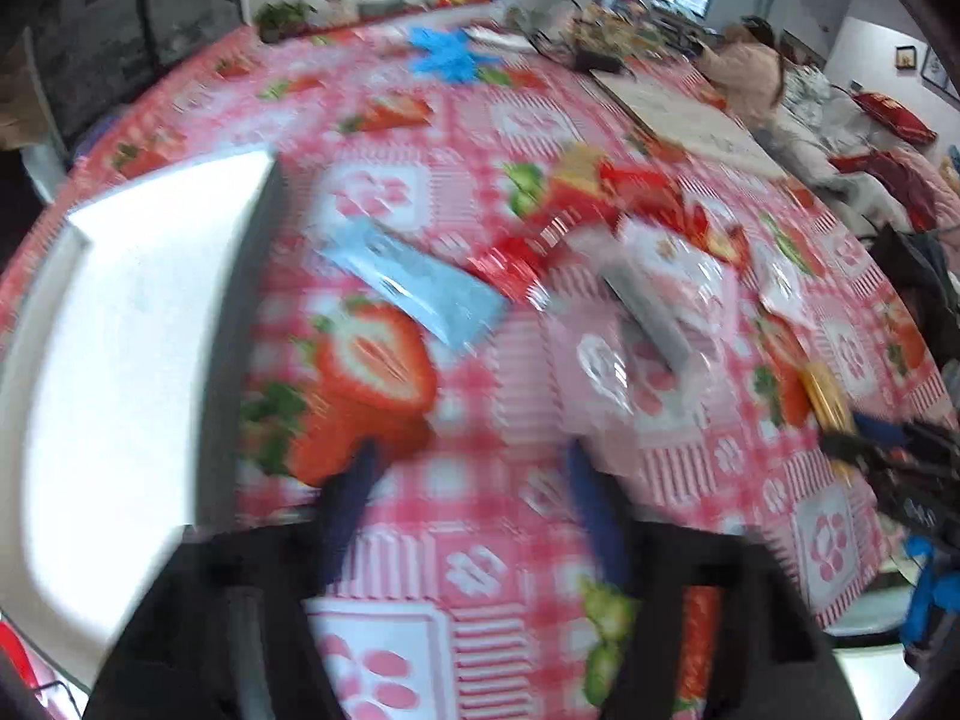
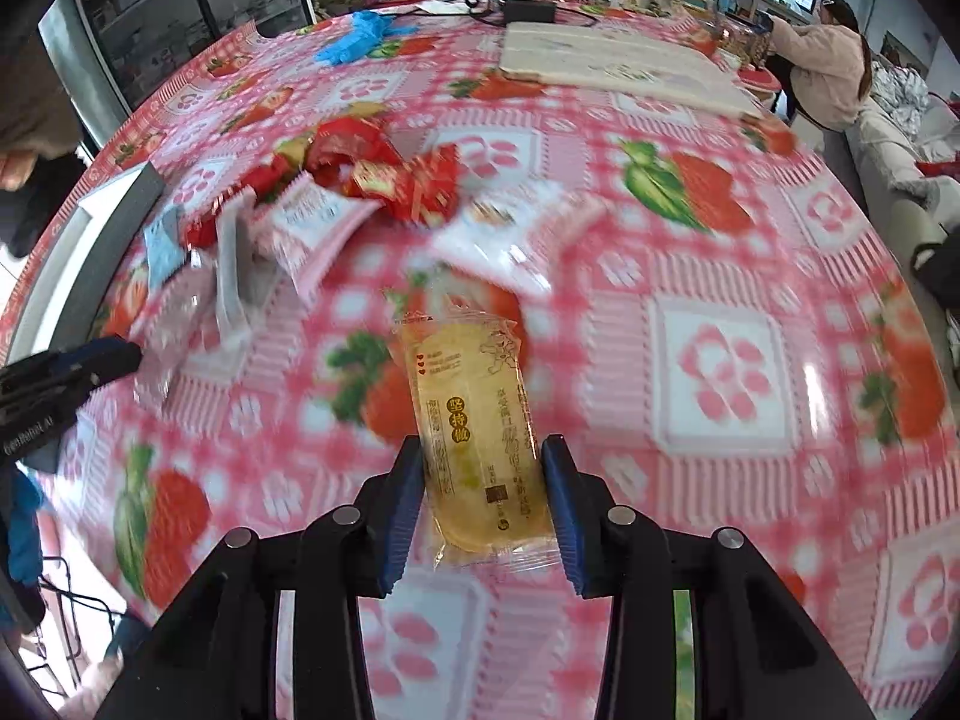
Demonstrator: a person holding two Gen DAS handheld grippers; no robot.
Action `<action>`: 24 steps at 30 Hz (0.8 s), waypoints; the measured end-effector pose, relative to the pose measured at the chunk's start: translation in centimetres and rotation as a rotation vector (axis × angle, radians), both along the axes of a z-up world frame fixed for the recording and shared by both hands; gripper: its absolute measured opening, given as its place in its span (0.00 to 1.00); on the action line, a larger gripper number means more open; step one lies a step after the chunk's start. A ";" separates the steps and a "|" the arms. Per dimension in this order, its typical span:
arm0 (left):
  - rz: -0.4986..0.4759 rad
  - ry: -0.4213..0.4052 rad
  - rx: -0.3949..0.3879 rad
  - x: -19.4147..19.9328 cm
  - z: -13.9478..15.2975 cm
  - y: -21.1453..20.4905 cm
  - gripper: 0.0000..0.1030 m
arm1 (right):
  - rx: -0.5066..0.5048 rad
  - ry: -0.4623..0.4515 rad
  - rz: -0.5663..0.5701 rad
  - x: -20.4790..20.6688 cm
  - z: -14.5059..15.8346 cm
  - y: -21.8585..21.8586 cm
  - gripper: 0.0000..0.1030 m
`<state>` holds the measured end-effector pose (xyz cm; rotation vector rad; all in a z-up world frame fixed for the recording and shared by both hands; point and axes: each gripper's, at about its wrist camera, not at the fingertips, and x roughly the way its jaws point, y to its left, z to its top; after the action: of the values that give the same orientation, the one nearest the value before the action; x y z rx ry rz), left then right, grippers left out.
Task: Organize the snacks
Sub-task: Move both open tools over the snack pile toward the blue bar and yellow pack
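My right gripper (image 2: 483, 450) is shut on a yellow cake packet (image 2: 474, 420), its blue pads pressing both long sides, and holds it above the strawberry tablecloth (image 2: 720, 276). My left gripper (image 1: 474, 474) is open and blurred, with nothing between its fingers. Ahead of the left gripper lie a light blue packet (image 1: 414, 282), red packets (image 1: 570, 216) and a clear packet with a grey bar (image 1: 648, 312). A white tray (image 1: 120, 300) sits to its left. In the right wrist view, the snack pile holds red packets (image 2: 372, 162) and white-pink packets (image 2: 312, 216).
Blue gloves (image 2: 354, 39) lie at the far side of the table. A pale board (image 2: 618, 66) and a black box (image 2: 528, 12) lie at the back. A person in a pale coat (image 2: 828, 72) sits at the far right. The table edge curves along the left.
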<state>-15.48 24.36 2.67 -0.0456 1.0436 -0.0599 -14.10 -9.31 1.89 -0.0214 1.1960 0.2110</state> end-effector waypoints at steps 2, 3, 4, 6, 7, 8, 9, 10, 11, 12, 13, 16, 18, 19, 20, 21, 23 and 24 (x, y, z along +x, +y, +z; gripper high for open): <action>0.016 -0.049 0.058 0.9 1.0 0.2 0.79 | 0.009 0.003 -0.011 -0.4 0.0 -0.5 0.55; 0.000 -0.066 0.073 1.5 1.4 0.2 0.79 | 0.002 0.003 -0.022 -0.5 0.0 -0.6 0.76; -0.027 -0.070 0.093 2.3 1.6 -0.1 0.79 | -0.007 -0.006 -0.031 -0.5 0.0 -0.7 0.84; -0.014 -0.028 0.127 4.1 1.3 0.1 0.79 | -0.007 -0.005 -0.036 -0.5 -0.1 -0.8 0.84; 0.009 0.005 0.097 5.0 1.1 0.4 0.79 | 0.001 -0.001 -0.039 -0.5 -0.1 -0.8 0.84; 0.039 0.030 0.051 5.7 0.9 0.8 0.79 | 0.005 -0.001 -0.043 -0.5 -0.2 -0.9 0.84; 0.080 0.051 0.020 6.2 0.6 1.3 0.79 | 0.008 0.001 -0.046 -0.4 -0.3 -0.9 0.84; 0.135 0.077 -0.005 6.8 0.3 1.7 0.79 | 0.011 0.005 -0.052 -0.3 -0.4 -0.9 0.84; 0.180 0.093 -0.039 7.4 0.0 2.0 0.79 | 0.009 0.003 -0.055 -0.3 -0.5 -0.8 0.84; 0.219 0.103 -0.071 7.8 -0.2 2.4 0.79 | 0.006 0.000 -0.055 -0.3 -0.5 -0.8 0.84; 0.276 0.120 -0.097 8.3 -0.6 2.8 0.79 | 0.002 0.000 -0.053 -0.3 -0.5 -0.7 0.84; 0.376 0.134 -0.084 8.8 -1.4 3.4 0.79 | 0.001 -0.002 -0.052 -0.2 -0.6 -0.7 0.84; 0.395 0.138 -0.062 9.0 -1.5 3.3 0.79 | 0.001 -0.004 -0.052 -0.1 -0.6 -0.7 0.84; 0.393 0.142 -0.043 9.2 -1.6 3.0 0.79 | -0.001 -0.006 -0.052 -0.1 -0.7 -0.7 0.84; 0.382 0.142 -0.015 9.2 -1.7 2.7 0.79 | -0.002 -0.007 -0.050 -0.1 -0.7 -0.6 0.84; 0.365 0.133 0.013 9.1 -1.8 2.4 0.76 | 0.004 -0.007 -0.044 -0.1 -0.7 -0.5 0.90; 0.323 0.104 0.046 8.7 -1.7 2.0 0.61 | 0.000 0.002 -0.041 -0.1 -1.1 -0.2 0.99; 0.296 0.090 0.047 8.4 -1.6 1.9 0.46 | -0.015 -0.003 -0.036 -0.2 -1.1 0.0 0.99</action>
<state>-7.08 26.29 1.10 -0.1605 1.1181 0.2370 -14.34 -9.33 0.77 -0.0128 1.1940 0.1704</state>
